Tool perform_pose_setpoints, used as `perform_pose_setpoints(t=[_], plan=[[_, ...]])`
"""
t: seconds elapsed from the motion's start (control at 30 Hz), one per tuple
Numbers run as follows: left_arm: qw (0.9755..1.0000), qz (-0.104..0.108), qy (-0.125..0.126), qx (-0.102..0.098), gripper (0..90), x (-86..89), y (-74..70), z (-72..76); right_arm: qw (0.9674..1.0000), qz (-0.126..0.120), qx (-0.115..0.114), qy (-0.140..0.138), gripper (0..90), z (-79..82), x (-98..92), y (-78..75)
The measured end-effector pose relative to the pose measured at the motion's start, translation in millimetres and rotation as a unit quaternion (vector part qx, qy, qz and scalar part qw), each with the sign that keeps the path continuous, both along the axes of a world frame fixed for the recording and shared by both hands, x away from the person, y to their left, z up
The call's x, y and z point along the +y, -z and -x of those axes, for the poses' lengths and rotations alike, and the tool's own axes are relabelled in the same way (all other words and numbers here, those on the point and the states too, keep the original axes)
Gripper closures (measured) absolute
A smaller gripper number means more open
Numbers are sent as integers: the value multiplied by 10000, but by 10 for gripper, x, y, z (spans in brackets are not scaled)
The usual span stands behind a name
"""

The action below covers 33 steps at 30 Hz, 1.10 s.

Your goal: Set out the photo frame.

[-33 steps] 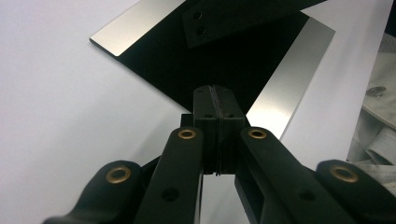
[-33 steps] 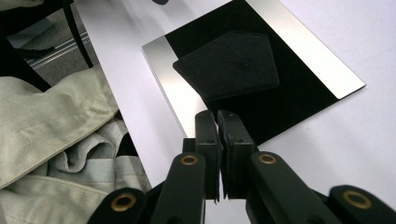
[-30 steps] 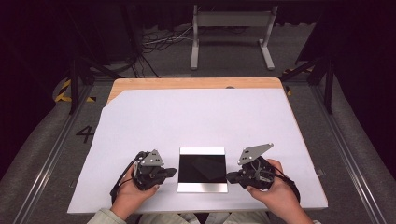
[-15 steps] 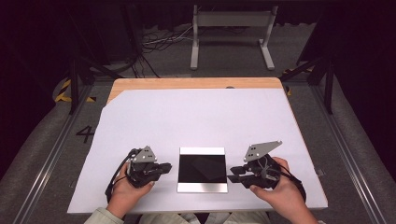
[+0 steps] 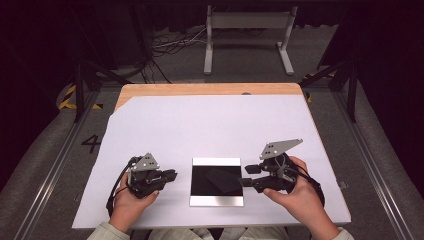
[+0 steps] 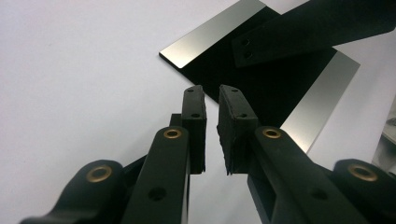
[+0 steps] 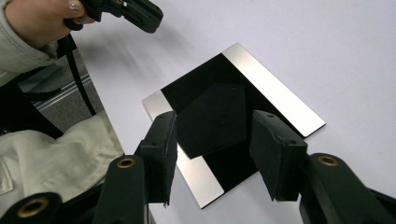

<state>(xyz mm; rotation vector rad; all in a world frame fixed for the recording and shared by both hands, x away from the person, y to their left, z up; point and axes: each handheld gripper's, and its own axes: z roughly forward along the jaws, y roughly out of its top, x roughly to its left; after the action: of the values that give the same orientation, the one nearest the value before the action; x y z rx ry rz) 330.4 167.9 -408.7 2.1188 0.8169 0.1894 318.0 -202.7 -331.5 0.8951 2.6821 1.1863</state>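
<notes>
A flat panel, glossy black with a silver strip along its near and far edges, lies on the white sheet near the table's front edge. My left gripper is held just left of it, apart from it. Its jaws have just been opening and stand a narrow gap apart with nothing between them; they point at the panel. My right gripper hovers at the panel's right edge. Its jaws have also just been opening and stand wide above the panel, with nothing between them.
The white sheet covers a wooden table, whose bare strip shows at the far edge. A metal stand and cables sit on the floor beyond. A pale sleeve lies at the table's near edge, and the left gripper shows farther off.
Both grippers' jaws have parted, the right one's widely. The left hand has drawn a little to the left of the panel and the right hand has lifted slightly. The panel has not moved.
</notes>
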Motion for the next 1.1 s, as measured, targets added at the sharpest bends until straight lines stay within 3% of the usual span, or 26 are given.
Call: perform_pose_setpoints(t=[0.63, 0.8, 1.1], plan=[[10000, -18, -85, 37, 800, 51, 13, 17, 9992, 300, 139, 223, 489, -352, 190, 14], [9999, -51, -82, 30, 799, 55, 16, 19, 9976, 360, 519, 267, 492, -441, 256, 40], [9999, -55, -85, 43, 797, 49, 18, 25, 9948, 444, 889, 231, 493, -535, 353, 157]])
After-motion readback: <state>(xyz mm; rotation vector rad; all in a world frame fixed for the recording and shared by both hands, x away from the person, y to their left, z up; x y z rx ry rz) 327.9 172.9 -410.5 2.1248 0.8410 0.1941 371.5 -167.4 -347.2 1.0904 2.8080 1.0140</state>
